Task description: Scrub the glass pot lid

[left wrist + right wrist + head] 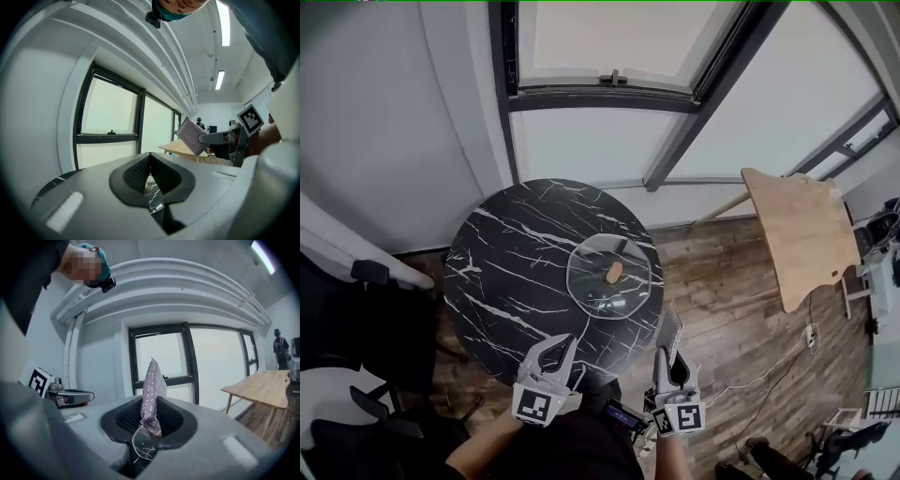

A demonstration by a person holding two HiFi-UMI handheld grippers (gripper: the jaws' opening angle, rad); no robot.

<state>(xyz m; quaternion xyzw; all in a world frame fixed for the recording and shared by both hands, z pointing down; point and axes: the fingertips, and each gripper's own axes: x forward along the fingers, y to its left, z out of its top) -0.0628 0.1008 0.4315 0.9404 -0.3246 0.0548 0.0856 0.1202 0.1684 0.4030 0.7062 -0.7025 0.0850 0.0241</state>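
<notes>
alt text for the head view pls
A glass pot lid lies on a round black marble table, seen from above. Nearer the viewer, the right gripper holds a scrub cloth and the left gripper is shut, empty.

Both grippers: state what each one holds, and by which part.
The right gripper pinches a glittery scrub cloth by its lower end; the rest stands upright. The left gripper is shut, empty.

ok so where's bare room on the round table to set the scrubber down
The marble table is bare across its left half, from the glass lid out to the left rim, and in a band along the far edge. The right side is crowded: the lid nearly reaches that rim, and the left hand-held gripper hangs over the near edge.
</notes>
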